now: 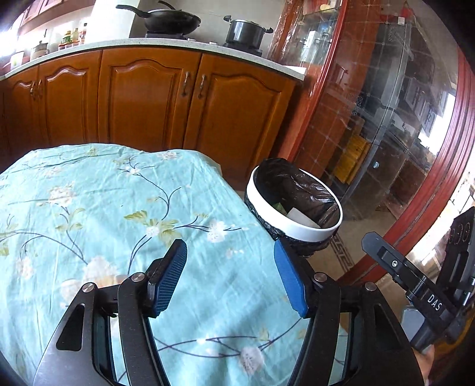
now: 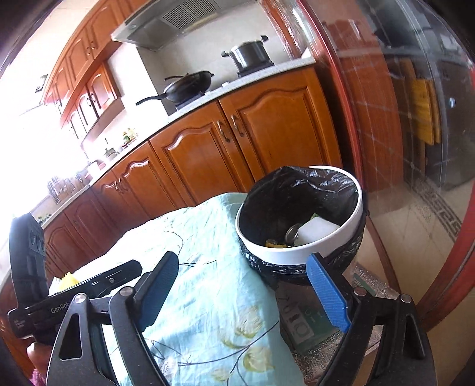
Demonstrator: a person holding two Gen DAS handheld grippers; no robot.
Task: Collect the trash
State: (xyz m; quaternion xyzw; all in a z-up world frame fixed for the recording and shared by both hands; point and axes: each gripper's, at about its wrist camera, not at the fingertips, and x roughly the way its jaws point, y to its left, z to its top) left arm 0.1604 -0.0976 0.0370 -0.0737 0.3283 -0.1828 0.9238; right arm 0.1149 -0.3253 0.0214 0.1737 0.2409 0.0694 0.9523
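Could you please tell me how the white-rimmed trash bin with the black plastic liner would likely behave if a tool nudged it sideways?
The white-rimmed trash bin with the black plastic liner probably slides or tips easily: it looks like light plastic and holds only a few scraps, such as a white block. The crinkled liner would likely give and slip rather than offer a firm contact.

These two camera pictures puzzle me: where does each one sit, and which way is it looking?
Left wrist view: rides on the left gripper, looking forward over the floral tablecloth toward the cabinets; its two open blue-padded fingers show, with the other gripper at the right edge.
Right wrist view: rides on the right gripper, facing the trash bin beside the table; its open fingers show, the left gripper at lower left.
Shared: bin, tablecloth, wok and pot on the counter.
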